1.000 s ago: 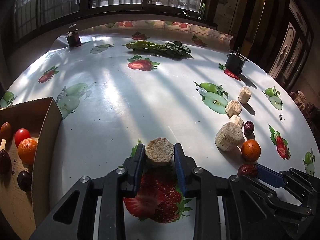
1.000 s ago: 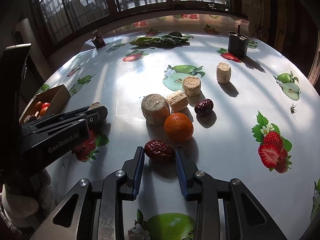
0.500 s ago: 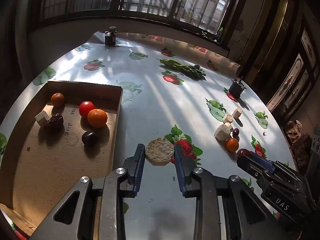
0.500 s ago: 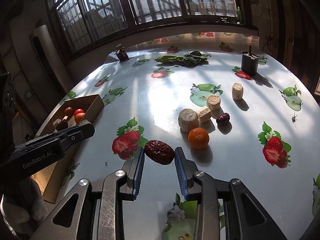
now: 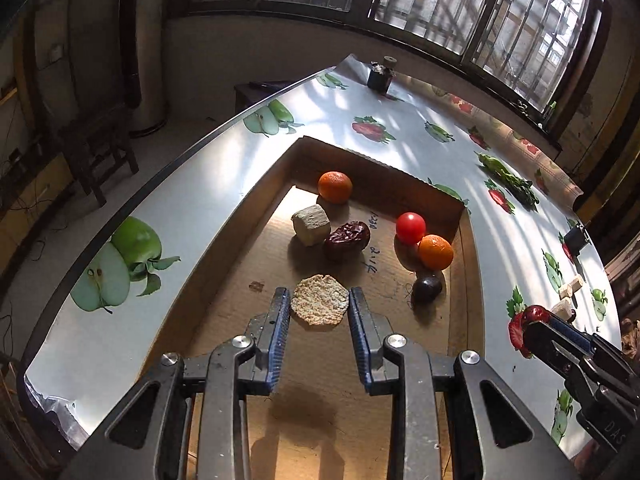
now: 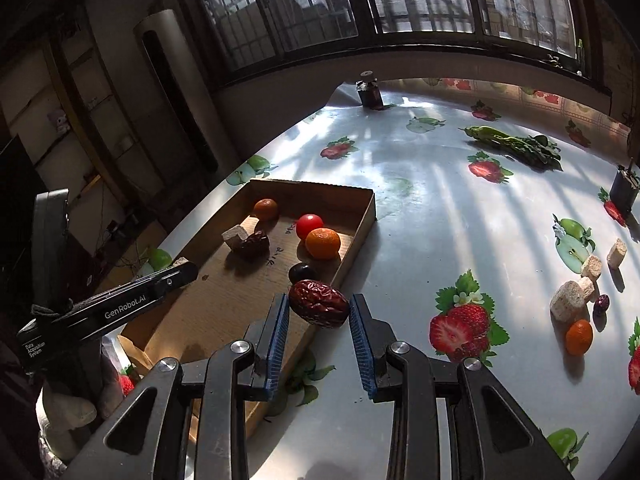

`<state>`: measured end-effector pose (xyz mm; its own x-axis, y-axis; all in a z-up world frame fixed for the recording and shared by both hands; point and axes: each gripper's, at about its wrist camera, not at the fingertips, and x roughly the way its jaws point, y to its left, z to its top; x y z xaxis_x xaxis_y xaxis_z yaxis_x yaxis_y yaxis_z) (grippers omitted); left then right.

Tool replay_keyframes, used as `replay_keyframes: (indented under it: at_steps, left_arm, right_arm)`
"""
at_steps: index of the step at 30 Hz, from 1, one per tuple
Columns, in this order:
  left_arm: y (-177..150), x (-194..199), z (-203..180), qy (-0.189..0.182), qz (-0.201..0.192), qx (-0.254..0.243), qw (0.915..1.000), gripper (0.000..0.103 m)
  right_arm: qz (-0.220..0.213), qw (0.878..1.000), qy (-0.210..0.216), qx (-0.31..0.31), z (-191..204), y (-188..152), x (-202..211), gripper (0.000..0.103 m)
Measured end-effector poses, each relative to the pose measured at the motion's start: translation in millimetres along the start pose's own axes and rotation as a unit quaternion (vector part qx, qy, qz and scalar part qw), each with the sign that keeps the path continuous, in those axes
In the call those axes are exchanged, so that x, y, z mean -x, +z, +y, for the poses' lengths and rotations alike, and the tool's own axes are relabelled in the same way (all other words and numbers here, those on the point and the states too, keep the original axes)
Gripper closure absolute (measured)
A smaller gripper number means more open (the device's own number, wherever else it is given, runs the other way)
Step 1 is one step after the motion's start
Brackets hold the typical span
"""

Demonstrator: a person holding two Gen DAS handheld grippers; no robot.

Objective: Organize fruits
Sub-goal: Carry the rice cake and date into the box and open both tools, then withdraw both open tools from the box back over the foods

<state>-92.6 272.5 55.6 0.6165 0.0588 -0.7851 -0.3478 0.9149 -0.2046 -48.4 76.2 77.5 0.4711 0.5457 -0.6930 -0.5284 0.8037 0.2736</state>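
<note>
While both grippers hang over the cardboard tray (image 5: 224, 240), the nearest things to me are their loads: the left gripper (image 5: 319, 312) has its jaws pressed against the sides of a round, crumbly beige puck (image 5: 319, 305), held above the tray's near floor, and the right gripper (image 6: 318, 312) has its jaws closed on a wrinkled red date (image 6: 319, 307), poised about over the tray's right wall. Neither piece has been let go yet, so I judge this to be the drop-off step for both. Just past the puck, inside the tray, lie a dark plum (image 5: 426, 289), an orange (image 5: 435, 252) touching a red tomato (image 5: 410, 227), a second date (image 5: 346, 236) resting against a pale cut block (image 5: 311, 224), and, farthest back, another orange (image 5: 335, 187) near the rear wall. So six pieces are already gathered, with two more about to join them. Farther off across the fruit-printed counter (image 6: 420, 220), a cluster still waits: a small orange (image 6: 579, 337), a dark date (image 6: 601, 304) and several beige cylinders (image 6: 568, 300). Beyond those lies a bunch of leafy greens (image 6: 516, 146), apart from everything else. By my reckoning the sorting is past halfway, with that far cluster left to fetch.
</note>
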Motion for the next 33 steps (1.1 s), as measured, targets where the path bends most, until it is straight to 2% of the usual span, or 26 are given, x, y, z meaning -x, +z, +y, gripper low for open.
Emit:
replay_keyframes:
  at_steps: [6,8,14,17,19,26,30,33]
  left_arm:
    - [9.6,-36.2,5.2,0.014,0.057,-0.007,0.9983,0.074]
    - [10.8,-43.0,5.4,0.033,0.059,-0.011,0.9976,0.074]
    - [13.2,-48.3,7.8,0.035,0.065,-0.005,0.9972,0.074]
    - [14.7,-49.0,8.4,0.036,0.065,-0.003,0.9972,0.064]
    - [15.0,-46.1,9.5,0.038,0.059,0.002,0.9975,0.057]
    - [14.6,-17.8,14.3,0.021,0.034,0.024,0.9989,0.055]
    - [10.9,18.0,15.9,0.014,-0.012,0.036,0.9992,0.036]
    - [6.0,39.5,15.0,0.012,-0.039,0.039,0.9984,0.033]
  right_arm:
    - [0.047,0.998,0.000,0.038,25.1,7.8,-54.6,0.069]
    - [0.060,0.997,-0.002,0.045,28.3,7.9,-68.2,0.069]
    - [0.078,0.995,-0.007,0.059,33.4,7.7,-92.1,0.069]
    - [0.082,0.994,-0.009,0.067,36.1,8.6,-101.2,0.069]
    - [0.079,0.994,-0.012,0.076,38.9,9.1,-102.3,0.069]
    - [0.068,0.994,-0.019,0.081,41.1,10.1,-97.9,0.069]
    - [0.049,0.997,-0.002,0.061,36.3,11.2,-81.8,0.067]
    - [0.030,0.998,0.002,0.046,32.7,10.4,-62.9,0.064]
